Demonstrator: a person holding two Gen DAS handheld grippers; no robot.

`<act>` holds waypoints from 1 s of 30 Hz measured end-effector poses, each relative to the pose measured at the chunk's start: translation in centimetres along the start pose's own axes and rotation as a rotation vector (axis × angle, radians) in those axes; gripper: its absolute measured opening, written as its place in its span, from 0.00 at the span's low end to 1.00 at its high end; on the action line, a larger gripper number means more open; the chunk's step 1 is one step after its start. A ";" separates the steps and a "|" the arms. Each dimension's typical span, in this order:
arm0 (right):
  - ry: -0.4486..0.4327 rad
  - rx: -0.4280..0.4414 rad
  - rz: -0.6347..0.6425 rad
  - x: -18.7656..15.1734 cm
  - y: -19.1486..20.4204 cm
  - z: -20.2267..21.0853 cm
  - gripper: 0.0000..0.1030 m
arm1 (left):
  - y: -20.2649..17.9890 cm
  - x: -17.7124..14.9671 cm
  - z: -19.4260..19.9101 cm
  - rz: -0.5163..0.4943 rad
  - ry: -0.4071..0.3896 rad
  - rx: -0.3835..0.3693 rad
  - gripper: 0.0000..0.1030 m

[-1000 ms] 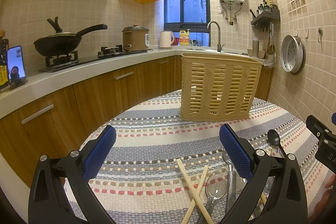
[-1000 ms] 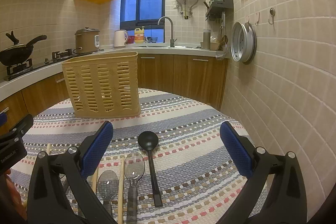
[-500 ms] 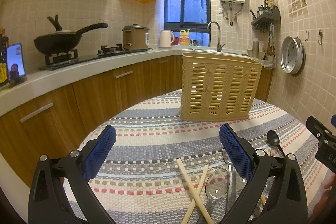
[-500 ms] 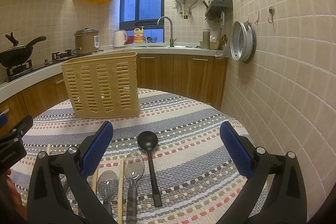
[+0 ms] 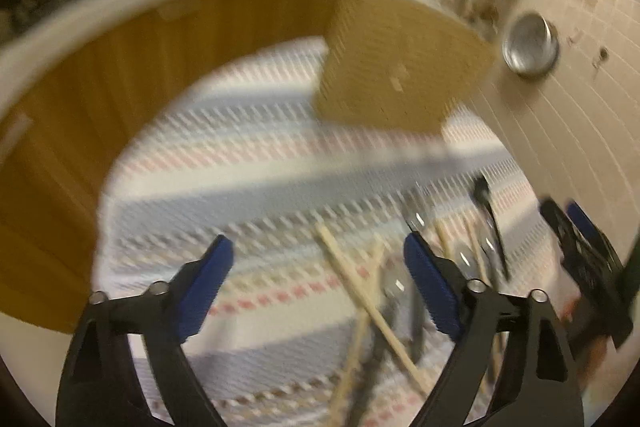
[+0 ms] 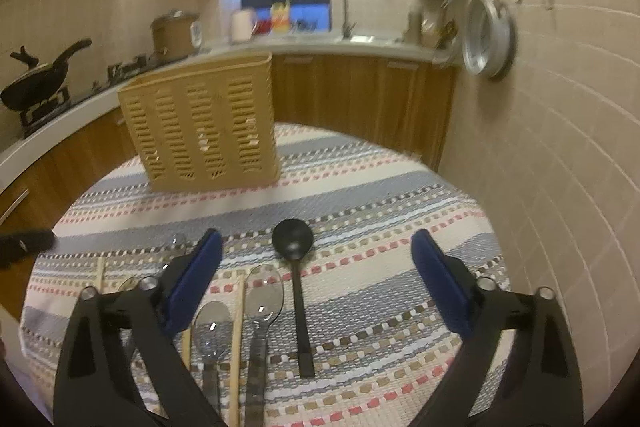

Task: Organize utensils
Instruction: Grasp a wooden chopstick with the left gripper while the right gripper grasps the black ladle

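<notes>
From the left wrist everything smears with motion. The left gripper (image 5: 314,269) tilts down over the striped tablecloth (image 5: 248,187), its blue pads spread but closing, nothing between them. Crossed wooden chopsticks (image 5: 360,279) and blurred spoons (image 5: 394,285) lie just right of the gap; the tan slotted utensil basket (image 5: 400,67) stands further back on the cloth. The other gripper shows at the right edge.

From the right wrist the picture is sharper. The right gripper (image 6: 316,267) has its pads wide apart, closing, gripping nothing. Between them on the cloth lie a black ladle (image 6: 294,245), a clear spoon (image 6: 264,293), a chopstick (image 6: 237,339) and another clear spoon (image 6: 212,323), handles toward the camera. The basket (image 6: 200,127) stands upright beyond, well apart from them.
</notes>
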State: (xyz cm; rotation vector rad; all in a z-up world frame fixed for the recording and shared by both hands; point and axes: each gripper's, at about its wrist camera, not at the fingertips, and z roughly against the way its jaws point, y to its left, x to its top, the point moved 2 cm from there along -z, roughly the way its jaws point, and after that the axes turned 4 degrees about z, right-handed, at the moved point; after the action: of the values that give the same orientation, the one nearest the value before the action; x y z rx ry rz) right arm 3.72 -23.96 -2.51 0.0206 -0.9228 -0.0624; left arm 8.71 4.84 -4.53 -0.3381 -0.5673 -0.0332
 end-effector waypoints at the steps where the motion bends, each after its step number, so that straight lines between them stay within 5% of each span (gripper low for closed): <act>1: 0.022 0.016 0.004 0.3 -0.1 -0.3 0.80 | 0.1 -0.1 -0.9 0.010 0.040 -0.005 0.66; 6: 0.214 0.122 -0.021 1.6 -0.8 -3.2 0.66 | -0.3 -1.1 -5.0 0.030 0.160 0.020 0.56; 9: 0.301 0.167 -0.046 1.8 -1.1 -5.1 0.64 | -1.1 -1.2 -5.4 0.004 0.151 0.062 0.53; 19: 0.502 0.150 -0.055 2.8 -0.6 -11.0 0.56 | -2.8 0.3 -6.9 -0.069 0.174 0.167 0.32; 27: 0.586 0.123 0.007 3.0 1.2 -13.9 0.56 | -2.4 1.2 -7.3 -0.073 0.224 0.150 0.28; 30: 0.607 0.114 0.024 3.1 1.7 -14.8 0.47 | -2.6 1.1 -7.2 -0.097 0.236 0.173 0.28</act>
State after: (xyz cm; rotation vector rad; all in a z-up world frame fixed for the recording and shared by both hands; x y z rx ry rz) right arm 17.46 -22.61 -8.86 0.1276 -0.3189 0.0198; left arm 13.08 0.15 -8.86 -0.1348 -0.3495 -0.1155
